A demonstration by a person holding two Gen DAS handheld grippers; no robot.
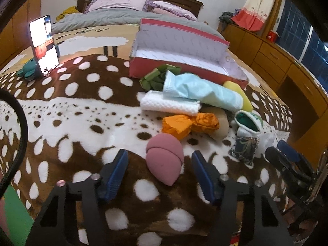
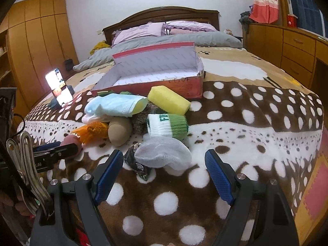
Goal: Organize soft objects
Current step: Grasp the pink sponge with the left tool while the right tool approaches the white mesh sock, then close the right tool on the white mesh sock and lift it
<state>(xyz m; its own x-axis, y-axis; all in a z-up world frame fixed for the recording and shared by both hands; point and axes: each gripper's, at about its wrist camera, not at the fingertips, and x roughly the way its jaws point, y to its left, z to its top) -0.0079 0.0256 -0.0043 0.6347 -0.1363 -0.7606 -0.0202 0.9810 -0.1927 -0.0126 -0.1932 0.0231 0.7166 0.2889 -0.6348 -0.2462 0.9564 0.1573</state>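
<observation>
Reading what writing there is: the green-and-white rolled sock [image 2: 167,126] shows green letters "FR" on its white band, and the red front of the open box [image 2: 147,75] carries faint handwriting that looks like "LOVE", too dim to be sure of; the lit phone [image 1: 44,45] propped at ten o'clock on the spotted blanket [image 1: 71,106] is too blown out to read. One pink egg-shaped sponge [image 1: 165,160] lies between the fingers of the left gripper [image 1: 160,160], nearer the twelve-o'clock end of the gap; the blue pads stand apart on either side without touching it, at a middling spread. One white sock [image 2: 164,153] lies between the right gripper's [image 2: 164,160] fingers, which are spread wide and clear of it, with a dark patterned pouch [image 2: 133,161] tucked under the sock at its eight-o'clock edge. Heaped toward twelve o'clock in front of the one box are one yellow sponge [image 2: 169,100], one pale blue face mask [image 1: 196,90], one white folded cloth [image 1: 170,103], one orange cloth bundle [image 1: 189,124], one beige rounded pad [image 2: 120,131] and one green fabric piece [image 1: 155,78]
</observation>
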